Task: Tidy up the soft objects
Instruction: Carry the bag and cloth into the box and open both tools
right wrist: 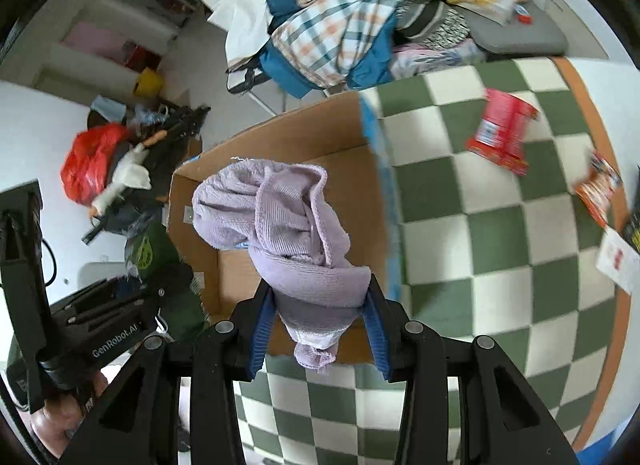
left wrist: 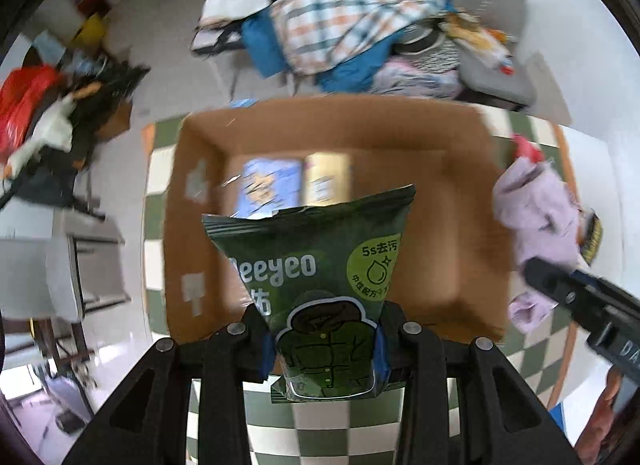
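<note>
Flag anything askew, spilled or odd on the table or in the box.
Nothing spilled. A red packet and another snack packet lie crooked and loose on the checkered cloth, outside the cardboard box. The left gripper holds a green pouch with a ragged, uneven top edge; the right gripper holds a bunched purple cloth.

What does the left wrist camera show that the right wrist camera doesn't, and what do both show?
Only the left wrist view shows the blue pack and yellow pack lying inside the cardboard box. Only the right wrist view shows the red packet on the checkered cloth. Both show the box, the left gripper holding the green pouch, and the right gripper holding the lilac towel.
</note>
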Motion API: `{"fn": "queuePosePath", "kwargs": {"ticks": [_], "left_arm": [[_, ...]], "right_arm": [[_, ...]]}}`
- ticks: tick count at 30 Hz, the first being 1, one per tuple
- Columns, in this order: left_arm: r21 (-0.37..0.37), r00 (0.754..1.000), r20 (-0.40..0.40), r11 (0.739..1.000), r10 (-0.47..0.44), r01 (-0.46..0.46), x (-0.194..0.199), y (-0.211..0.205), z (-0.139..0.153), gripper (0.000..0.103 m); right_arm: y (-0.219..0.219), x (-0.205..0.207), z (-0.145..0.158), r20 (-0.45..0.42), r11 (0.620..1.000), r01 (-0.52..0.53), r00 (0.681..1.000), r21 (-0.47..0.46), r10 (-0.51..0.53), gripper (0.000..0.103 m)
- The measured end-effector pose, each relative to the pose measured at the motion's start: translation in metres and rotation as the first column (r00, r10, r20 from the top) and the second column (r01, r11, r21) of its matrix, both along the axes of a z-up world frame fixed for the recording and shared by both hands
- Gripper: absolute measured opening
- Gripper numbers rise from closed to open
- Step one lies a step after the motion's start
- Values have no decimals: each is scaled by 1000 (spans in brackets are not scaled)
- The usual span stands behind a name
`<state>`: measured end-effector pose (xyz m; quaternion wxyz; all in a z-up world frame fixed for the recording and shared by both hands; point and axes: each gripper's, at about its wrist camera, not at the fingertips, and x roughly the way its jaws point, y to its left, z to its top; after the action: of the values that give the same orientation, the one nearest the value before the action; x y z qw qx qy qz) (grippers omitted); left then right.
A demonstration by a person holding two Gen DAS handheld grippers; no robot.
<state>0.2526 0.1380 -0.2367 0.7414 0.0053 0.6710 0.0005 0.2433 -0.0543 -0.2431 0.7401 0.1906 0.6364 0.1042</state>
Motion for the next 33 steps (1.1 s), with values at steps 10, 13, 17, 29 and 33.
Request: {"fn": "queuePosePath", "kwargs": {"ticks": [10,13,17,29,33], "left_arm": [[1,991,-109,997,78,-78,9,59,-65,34],[-2,988,-131,997,82,-83,9,68,-77,34],[-16,984,-159,997,78,-82,11,72,-84,35],[-73,978,-145,984,152,-164,19,91,-73,54],[-73,982,-94,982,165,-172,14,90,-57,61]], "right_arm": [[73,51,-44,-54,993,-58,997,-104,52,44],[79,62,-53,-65,991,-59,997,-122,51,44],[87,73,-65,-84,988,-54,996,-145,42,44],[96,81,-82,-106,982,-55,994,-179,36,77],[94,71,-79,-108,973,-77,993,-218,55,83]]}}
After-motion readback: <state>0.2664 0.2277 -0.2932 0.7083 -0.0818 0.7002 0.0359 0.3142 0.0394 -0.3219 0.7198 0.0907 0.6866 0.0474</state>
